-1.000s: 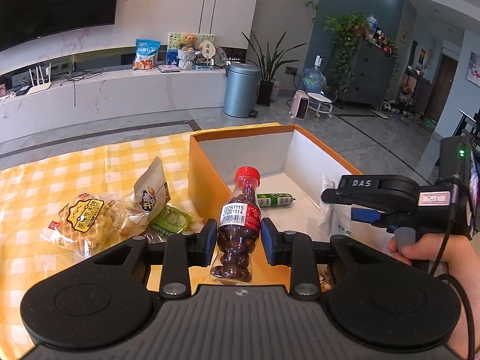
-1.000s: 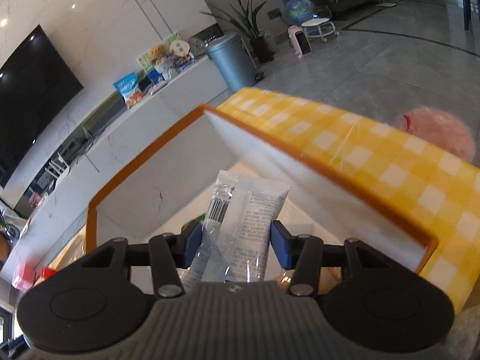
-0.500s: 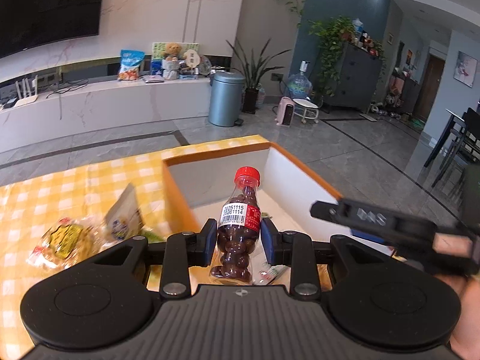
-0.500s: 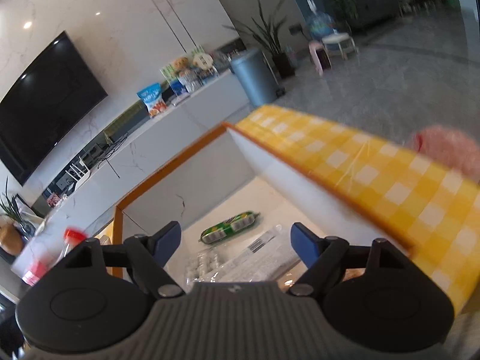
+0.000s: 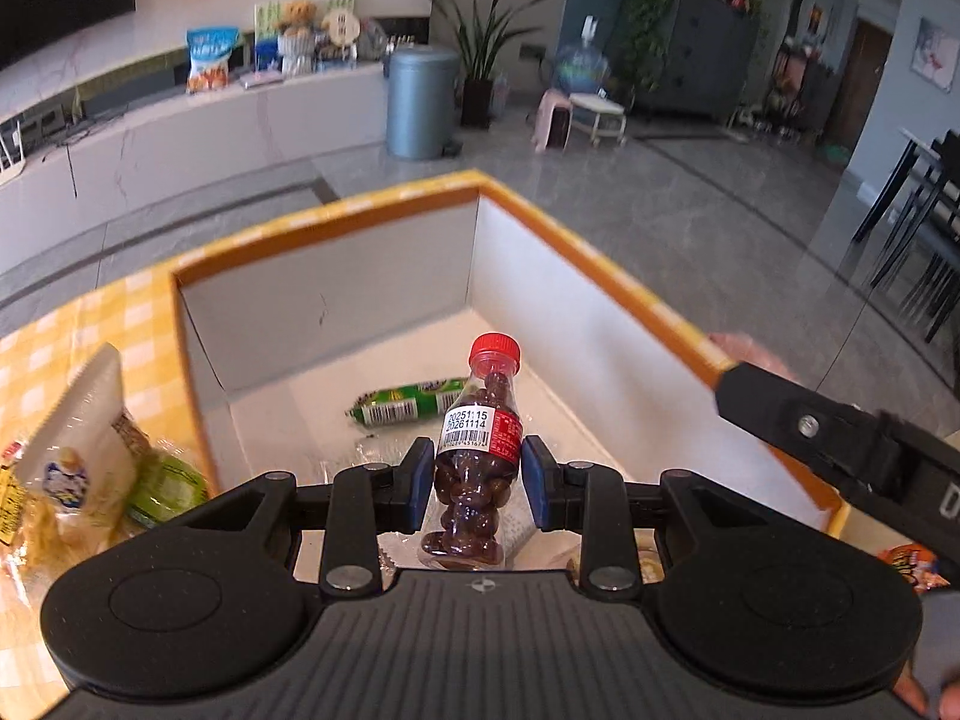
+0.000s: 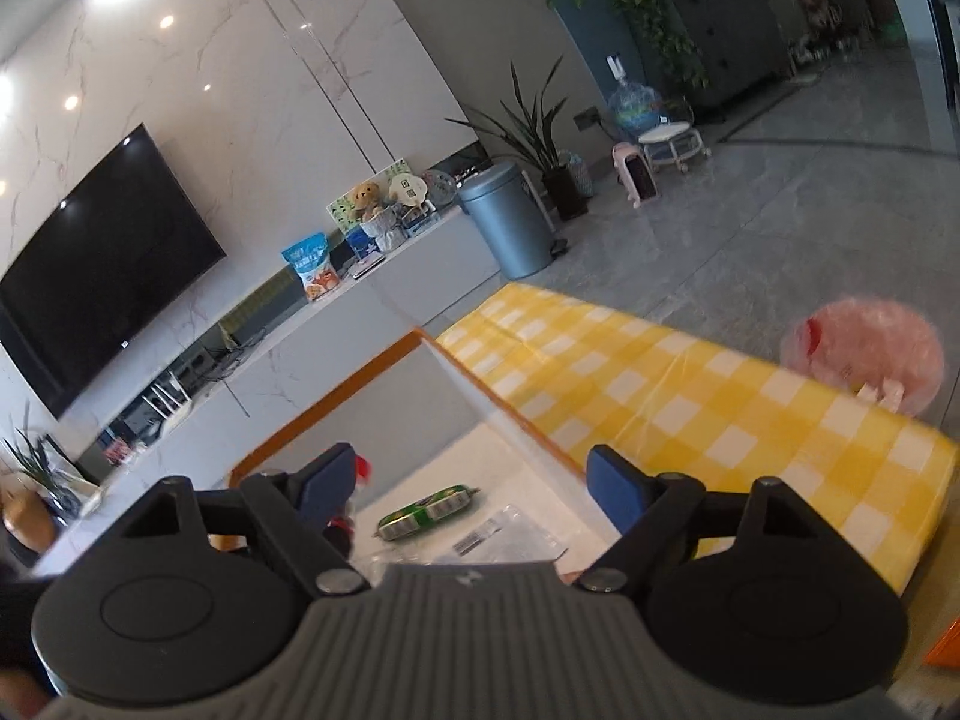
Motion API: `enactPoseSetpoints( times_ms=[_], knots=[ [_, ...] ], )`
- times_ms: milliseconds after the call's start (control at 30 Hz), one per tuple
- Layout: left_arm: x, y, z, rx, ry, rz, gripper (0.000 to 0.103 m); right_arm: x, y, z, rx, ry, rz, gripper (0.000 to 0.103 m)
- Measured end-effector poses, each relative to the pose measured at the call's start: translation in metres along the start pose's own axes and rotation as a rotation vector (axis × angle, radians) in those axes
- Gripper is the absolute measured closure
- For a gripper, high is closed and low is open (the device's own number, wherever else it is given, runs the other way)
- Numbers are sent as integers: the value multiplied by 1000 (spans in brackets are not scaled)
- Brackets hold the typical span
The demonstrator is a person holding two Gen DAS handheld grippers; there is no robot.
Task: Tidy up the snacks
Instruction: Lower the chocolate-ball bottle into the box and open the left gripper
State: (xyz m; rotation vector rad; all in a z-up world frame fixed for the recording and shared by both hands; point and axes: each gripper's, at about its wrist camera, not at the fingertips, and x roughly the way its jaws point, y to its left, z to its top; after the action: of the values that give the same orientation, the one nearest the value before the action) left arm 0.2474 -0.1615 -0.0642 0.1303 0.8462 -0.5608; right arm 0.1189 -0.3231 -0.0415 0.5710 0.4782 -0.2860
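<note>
- Left gripper (image 5: 477,483): lower centre of the left wrist view. Its blue pads are clamped on the waist of a small clear bottle (image 5: 480,450) with a red cap, filled with brown chocolate-coloured balls. The bottle stands upright between the pads, above the open box.
- Box (image 5: 336,294): centre of the left wrist view, orange rim, white inner walls and floor. It sits on a yellow-and-white checked tablecloth (image 6: 690,396).
- Green-wrapped sausage stick (image 5: 408,402): lies on the box floor, just behind the bottle in the left wrist view.
- Clear plastic packet (image 6: 498,540) with a barcode: lies flat on the box floor, lower centre of the right wrist view, beside the sausage stick.
- Right gripper (image 6: 474,489): lower centre of the right wrist view. Its jaws stand wide apart and have just been opening; nothing is between the pads. It hangs above the near edge of the box.
- Remaining snack bags (image 5: 84,468): lower left of the left wrist view, on the tablecloth outside the box, against its left wall.
</note>
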Motion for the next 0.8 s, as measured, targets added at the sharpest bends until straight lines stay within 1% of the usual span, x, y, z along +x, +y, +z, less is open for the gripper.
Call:
enactPoseSetpoints(
  times_ms=[67,133,233,267,300,333,367,400,467,533,800],
  knots=[
    [6,0,-1,0,15,10,68,6,-7,0,29,32,-11,20],
    [9,1,-2,6,28,18,68,7,-13,1,66,38,-13,20],
    [11,1,-3,1,44,7,67,8,-8,-1,22,31,-47,20],
    [10,2,-3,-9,40,8,60,10,-5,-2,1,39,-49,20],
    [7,2,-4,-23,21,7,45,11,-2,-3,-18,41,-56,20],
    [3,4,-4,-44,-1,16,38,11,0,-4,-36,38,-70,20],
    [-1,4,-3,-58,-28,20,23,10,-1,-4,-34,33,-67,21],
    [-7,6,-3,-64,-58,17,20,10,-2,-4,-26,35,-63,21],
    [-16,7,-3,-48,-91,25,19,9,-3,-4,-14,35,-72,21],
    [-23,8,-3,-41,-103,39,18,10,-2,-5,-21,44,-78,20],
    [-48,13,-1,-58,-118,24,18,6,4,-8,-52,27,-90,20]
  ],
)
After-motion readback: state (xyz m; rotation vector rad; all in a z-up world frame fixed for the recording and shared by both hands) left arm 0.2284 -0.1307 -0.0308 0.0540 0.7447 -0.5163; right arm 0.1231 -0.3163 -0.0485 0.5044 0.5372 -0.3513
